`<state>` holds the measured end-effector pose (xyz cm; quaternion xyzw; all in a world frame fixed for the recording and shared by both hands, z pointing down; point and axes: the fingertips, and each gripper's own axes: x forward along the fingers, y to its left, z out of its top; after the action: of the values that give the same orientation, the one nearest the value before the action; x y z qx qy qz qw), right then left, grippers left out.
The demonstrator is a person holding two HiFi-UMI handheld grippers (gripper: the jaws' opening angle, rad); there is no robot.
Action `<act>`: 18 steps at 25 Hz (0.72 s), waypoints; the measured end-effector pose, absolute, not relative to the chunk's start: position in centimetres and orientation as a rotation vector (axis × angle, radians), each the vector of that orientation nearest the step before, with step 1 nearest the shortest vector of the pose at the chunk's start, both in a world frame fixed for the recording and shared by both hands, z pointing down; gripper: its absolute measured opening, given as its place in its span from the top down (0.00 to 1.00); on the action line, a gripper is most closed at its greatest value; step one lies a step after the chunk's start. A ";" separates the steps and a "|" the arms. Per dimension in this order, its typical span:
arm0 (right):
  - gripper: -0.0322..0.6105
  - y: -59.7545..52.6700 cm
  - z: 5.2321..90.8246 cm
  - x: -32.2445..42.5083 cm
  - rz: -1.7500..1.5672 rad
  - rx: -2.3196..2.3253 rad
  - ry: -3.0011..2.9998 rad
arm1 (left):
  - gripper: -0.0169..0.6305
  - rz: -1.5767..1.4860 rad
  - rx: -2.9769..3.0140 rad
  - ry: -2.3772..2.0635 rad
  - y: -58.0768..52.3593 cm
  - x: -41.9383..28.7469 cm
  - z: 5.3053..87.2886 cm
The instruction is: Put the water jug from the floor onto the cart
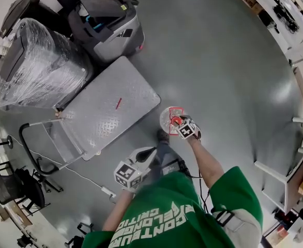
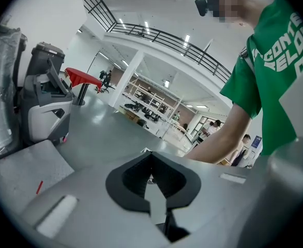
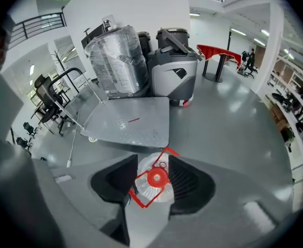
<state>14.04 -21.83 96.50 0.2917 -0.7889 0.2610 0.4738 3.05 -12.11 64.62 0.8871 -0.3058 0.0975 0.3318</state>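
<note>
My right gripper points steeply down with its jaws spread. The jug sits between them, seen from above: its red cap is centred in the gap and its red handle angles toward the left jaw. I cannot see either pad pressing on it.

My left gripper hangs lower and closer to my body, aimed only slightly downward. Its jaws are pressed together at the tips with nothing between them.

The jug stands upright on the grey floor, just beside the near corner of the cart and not touching it. The cart's deck is a flat metal plate, bare apart from a small red mark that I cannot identify. Its push handle rises at the far end from the jug.

Behind the cart, a bin wrapped in clear film stands against the deck's edge. Next to it is a grey machine with a dark top. In the head view my green shirt fills the lower edge, with both forearms reaching out to the grippers.
</note>
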 end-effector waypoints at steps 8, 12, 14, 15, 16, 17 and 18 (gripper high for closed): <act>0.60 -21.1 102.5 15.4 0.713 0.730 -1.839 | 0.95 0.270 2.276 -0.797 -13.2 3.5 65.9; 0.57 -19.6 104.7 15.1 0.767 0.700 -1.800 | 0.95 0.282 2.249 -0.784 -13.1 3.7 66.6; 0.57 -19.4 106.0 15.0 0.780 0.695 -1.780 | 0.95 0.291 2.234 -0.781 -13.1 3.6 67.1; 0.57 -19.2 106.6 15.1 0.782 0.693 -1.764 | 0.95 0.295 2.227 -0.782 -13.1 3.6 67.3; 0.57 -19.0 107.2 15.3 0.786 0.691 -1.740 | 0.95 0.298 2.219 -0.784 -13.1 3.6 67.5; 0.57 -18.8 107.8 15.5 0.787 0.692 -1.720 | 0.95 0.302 2.212 -0.786 -13.0 3.5 67.6; 0.56 -18.8 108.3 15.4 0.785 0.694 -1.713 | 0.95 0.306 2.204 -0.789 -13.0 3.4 67.7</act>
<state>15.45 -18.75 108.33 0.2916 -0.7197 0.3299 0.5368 3.42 -12.96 67.73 0.8634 -0.3090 0.1197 0.3804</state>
